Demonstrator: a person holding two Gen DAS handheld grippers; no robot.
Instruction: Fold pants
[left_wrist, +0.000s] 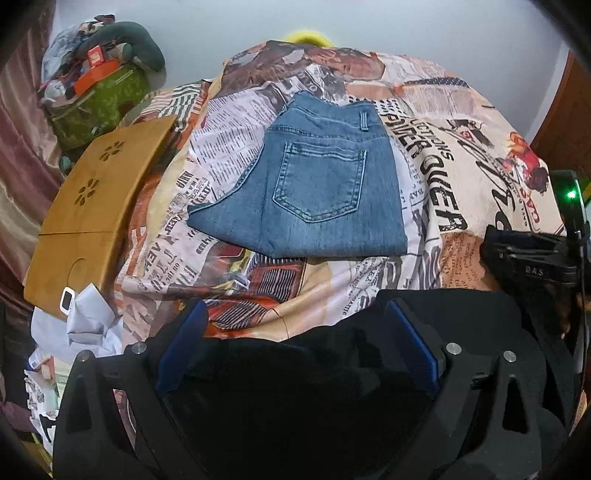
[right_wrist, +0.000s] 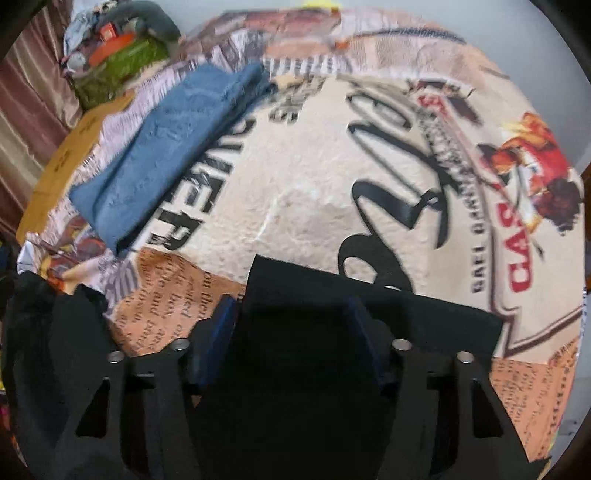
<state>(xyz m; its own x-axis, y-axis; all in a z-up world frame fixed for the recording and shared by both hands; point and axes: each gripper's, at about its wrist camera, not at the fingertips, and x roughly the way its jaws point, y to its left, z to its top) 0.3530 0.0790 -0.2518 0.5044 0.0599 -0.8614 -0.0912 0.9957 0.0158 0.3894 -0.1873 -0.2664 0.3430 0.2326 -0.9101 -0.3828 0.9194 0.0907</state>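
Folded blue jeans (left_wrist: 314, 192) lie on the newspaper-print bedspread (left_wrist: 443, 177), back pocket up; they show at upper left in the right wrist view (right_wrist: 155, 155). Black pants (left_wrist: 295, 369) lie at the near edge of the bed. My left gripper (left_wrist: 299, 332) is open, its blue pads (left_wrist: 413, 343) astride the black cloth. My right gripper (right_wrist: 291, 317) is open over a flat corner of the black pants (right_wrist: 369, 302), pads on either side. The right gripper body shows in the left wrist view (left_wrist: 535, 258).
A wooden lap tray (left_wrist: 96, 206) lies left of the jeans. A green bag with clutter (left_wrist: 99, 92) stands at the back left. White crumpled cloth (left_wrist: 88, 325) lies at the near left. A brown curtain (left_wrist: 22, 155) hangs left.
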